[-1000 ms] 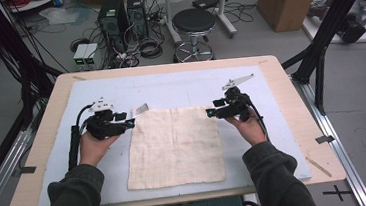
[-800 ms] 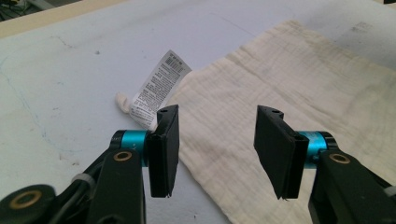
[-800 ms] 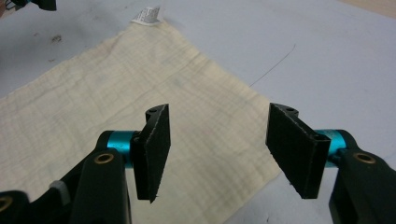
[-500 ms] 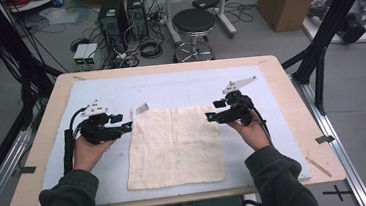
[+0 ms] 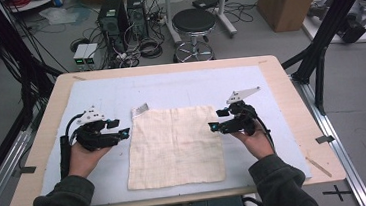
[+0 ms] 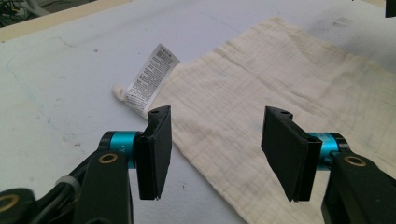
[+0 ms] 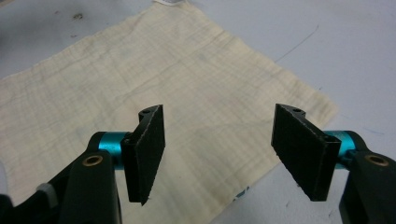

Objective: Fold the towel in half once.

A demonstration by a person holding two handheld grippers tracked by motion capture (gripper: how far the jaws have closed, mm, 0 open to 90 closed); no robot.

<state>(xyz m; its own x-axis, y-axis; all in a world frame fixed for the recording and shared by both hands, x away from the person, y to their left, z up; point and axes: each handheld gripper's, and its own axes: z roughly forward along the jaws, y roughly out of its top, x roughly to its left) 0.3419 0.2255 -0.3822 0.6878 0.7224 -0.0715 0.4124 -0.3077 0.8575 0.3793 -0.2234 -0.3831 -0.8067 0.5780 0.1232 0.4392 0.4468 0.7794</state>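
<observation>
- High view: cream cloth (image 5: 175, 146) lies spread flat and roughly square on the pale blue mat (image 5: 179, 85) that covers the wooden table (image 5: 290, 88), with its white care label (image 5: 140, 110) sticking out from the far left corner.
- High view: left gripper (image 5: 123, 133) sits in the person's left hand just off the cloth's left edge, its tips pointing toward the cloth. A second ago it was closer in, near the far left corner; it now sits farther out and nearer the person.
- High view: right gripper (image 5: 214, 126) hovers at the cloth's right edge, its tips right at or just over the border. Against the earlier frame it has drawn back toward the person along that edge.
- High view: cloth keeps the same place and flat shape as a second ago.
- Left gripper view: both black jaws stand wide apart with nothing pinched; they have just been opening. Cloth (image 6: 280, 93) lies on the mat beyond and below the gap, its near edge running slantwise under the jaws, and the care label (image 6: 152, 79) lies on the mat to the left of the cloth corner.
- Right gripper view: jaws likewise stand released, well apart, and have just been opening, with no fabric caught between them. Cloth (image 7: 140, 79) lies flat under and beyond them, one corner reaching out to the right onto the mat (image 7: 327, 42).
</observation>
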